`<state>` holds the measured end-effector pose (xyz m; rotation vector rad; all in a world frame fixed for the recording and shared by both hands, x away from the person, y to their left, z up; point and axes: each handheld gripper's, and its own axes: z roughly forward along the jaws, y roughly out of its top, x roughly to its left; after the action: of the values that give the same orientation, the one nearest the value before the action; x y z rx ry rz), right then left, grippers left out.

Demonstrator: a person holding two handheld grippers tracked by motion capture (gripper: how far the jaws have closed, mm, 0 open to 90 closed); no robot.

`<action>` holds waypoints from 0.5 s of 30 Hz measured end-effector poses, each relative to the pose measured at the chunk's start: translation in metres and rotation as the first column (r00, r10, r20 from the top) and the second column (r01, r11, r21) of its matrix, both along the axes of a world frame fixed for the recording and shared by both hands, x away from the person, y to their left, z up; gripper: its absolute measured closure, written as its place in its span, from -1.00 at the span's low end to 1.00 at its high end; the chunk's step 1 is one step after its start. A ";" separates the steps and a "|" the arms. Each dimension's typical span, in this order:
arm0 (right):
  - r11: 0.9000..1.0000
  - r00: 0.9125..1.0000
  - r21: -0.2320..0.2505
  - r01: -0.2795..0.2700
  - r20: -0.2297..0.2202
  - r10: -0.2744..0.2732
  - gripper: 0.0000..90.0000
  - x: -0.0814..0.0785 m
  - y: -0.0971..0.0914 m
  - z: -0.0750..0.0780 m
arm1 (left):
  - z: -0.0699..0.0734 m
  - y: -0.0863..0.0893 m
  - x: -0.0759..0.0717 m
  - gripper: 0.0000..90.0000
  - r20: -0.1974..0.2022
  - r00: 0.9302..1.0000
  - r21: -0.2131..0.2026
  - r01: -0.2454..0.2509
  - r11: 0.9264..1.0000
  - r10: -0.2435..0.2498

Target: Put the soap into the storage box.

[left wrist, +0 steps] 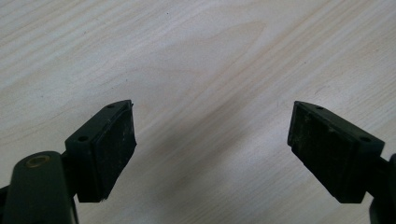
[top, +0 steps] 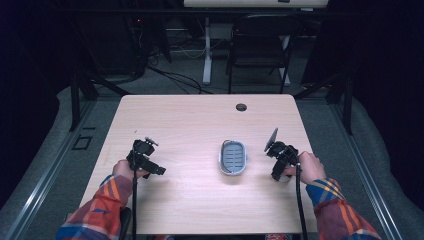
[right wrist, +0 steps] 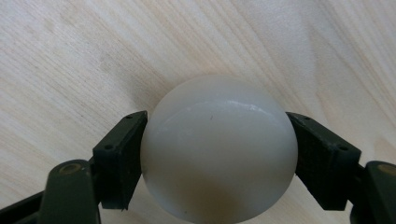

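R fingers [right wrist: 322, 158] pinch white ball [right wrist: 219, 149], L fingers [left wrist: 109, 149] spread, empty | risk: smooth ball squirts out, rolls off tabletop [top: 190, 120] R edge

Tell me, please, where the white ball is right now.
The white ball sits between the right tongs, on the table's right side, right of the grey tray.

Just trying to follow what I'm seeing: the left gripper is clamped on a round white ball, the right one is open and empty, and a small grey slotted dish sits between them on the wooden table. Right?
The sides are swapped. The right gripper is clamped on the round white ball, as the right gripper view shows; the left gripper is open and empty. The small grey slotted dish does sit between them on the wooden table.
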<state>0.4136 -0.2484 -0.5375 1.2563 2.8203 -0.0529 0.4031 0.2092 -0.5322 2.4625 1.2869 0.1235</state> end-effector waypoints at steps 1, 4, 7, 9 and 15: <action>1.000 1.000 0.000 0.000 0.000 0.000 -0.46 0.000 0.000 0.000 | 0.000 0.000 0.000 -0.66 0.000 1.000 0.000 0.000 1.000 0.000; 1.000 1.000 -0.012 -0.015 -0.005 0.015 -0.46 0.000 0.000 0.004 | 0.000 -0.001 -0.001 -0.66 -0.004 1.000 -0.002 0.006 1.000 -0.006; 0.999 1.000 -0.032 -0.028 -0.013 0.027 -0.46 0.000 -0.001 0.007 | 0.000 0.000 -0.001 -0.67 -0.005 1.000 -0.002 0.006 1.000 -0.006; 1.000 1.000 -0.022 -0.018 -0.003 0.018 -0.46 0.000 -0.002 0.008 | 0.000 0.000 0.000 -0.67 -0.007 1.000 -0.006 0.007 1.000 -0.007; 1.000 1.000 -0.021 -0.016 0.003 0.016 -0.46 0.002 0.000 0.013 | -0.002 -0.002 0.000 -0.66 -0.014 1.000 0.001 0.022 1.000 -0.022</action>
<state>0.4160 -0.2483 -0.5248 1.2288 2.8189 -0.0792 0.4029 0.2073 -0.5337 2.4823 1.2650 0.1022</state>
